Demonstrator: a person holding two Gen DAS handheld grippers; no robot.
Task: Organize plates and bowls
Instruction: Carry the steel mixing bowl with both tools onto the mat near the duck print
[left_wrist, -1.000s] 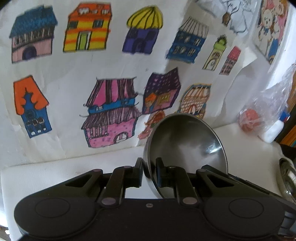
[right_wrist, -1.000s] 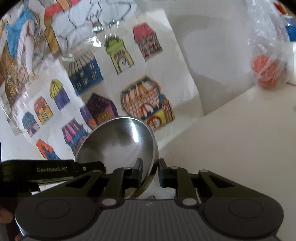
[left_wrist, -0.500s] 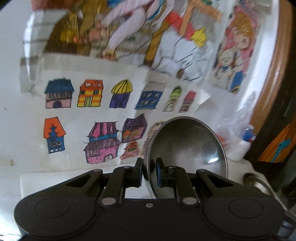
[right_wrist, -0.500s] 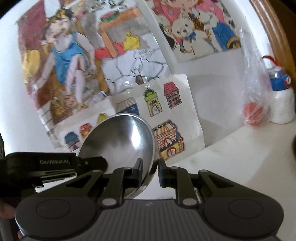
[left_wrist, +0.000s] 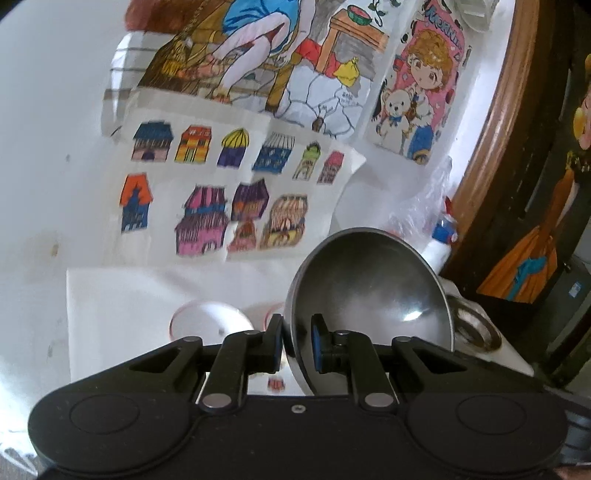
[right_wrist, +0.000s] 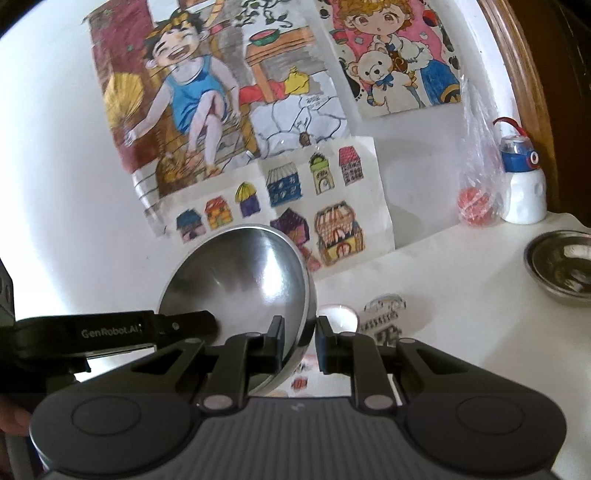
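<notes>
The held bowl (left_wrist: 373, 291) is plain silvery steel with a dull grey sheen; a second steel bowl (right_wrist: 561, 266) is darker grey inside. Both tools are matt black, the left tool (left_wrist: 298, 341) with blue pads on its fingers (left_wrist: 316, 347). The bench (right_wrist: 443, 273) is white. On the white wall, a sheet of houses (left_wrist: 229, 192) shows orange, yellow, purple, blue and pink. The bottle (right_wrist: 524, 188) is white with a blue cap and red strap. A clear bag (right_wrist: 476, 173) holds something orange-red
</notes>
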